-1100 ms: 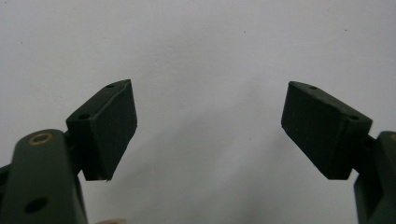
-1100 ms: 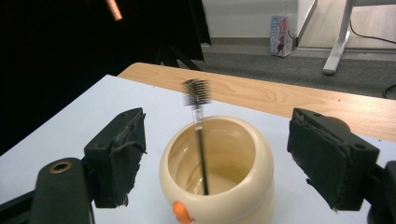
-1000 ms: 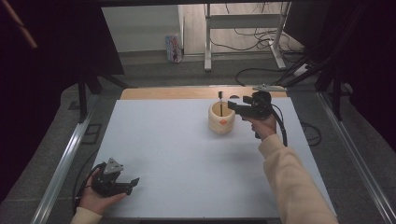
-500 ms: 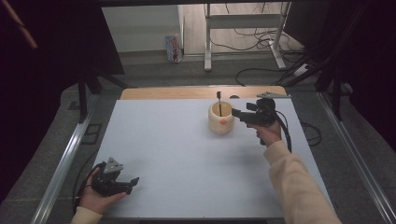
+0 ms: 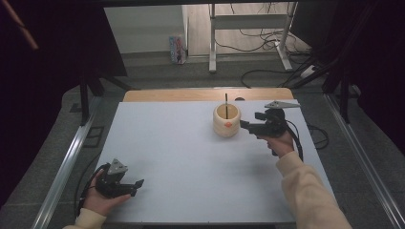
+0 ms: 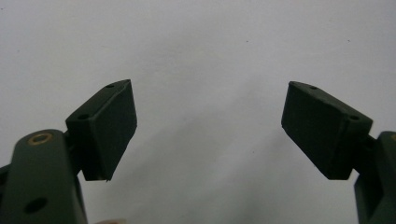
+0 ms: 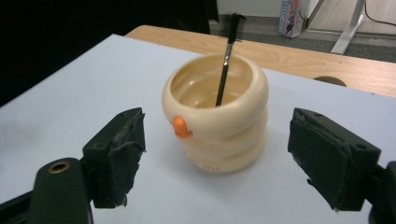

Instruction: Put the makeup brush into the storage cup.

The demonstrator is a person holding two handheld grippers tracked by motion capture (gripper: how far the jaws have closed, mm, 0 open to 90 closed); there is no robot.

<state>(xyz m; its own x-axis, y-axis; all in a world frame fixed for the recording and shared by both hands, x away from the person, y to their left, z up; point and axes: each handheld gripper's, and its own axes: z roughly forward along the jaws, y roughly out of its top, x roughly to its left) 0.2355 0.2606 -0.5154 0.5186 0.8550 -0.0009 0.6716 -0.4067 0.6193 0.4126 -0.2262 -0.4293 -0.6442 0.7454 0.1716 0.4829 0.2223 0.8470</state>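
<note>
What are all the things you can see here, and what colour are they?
cup: one, cream with an orange knob, far right part of the table
stick: one, black, standing inside the cup
table: one, white top with a wooden far edge
box: one, colourful, on the floor beyond the table
left hand-held gripper: one, black, open, near left corner
right hand-held gripper: one, black, open, pointing at the cup
</note>
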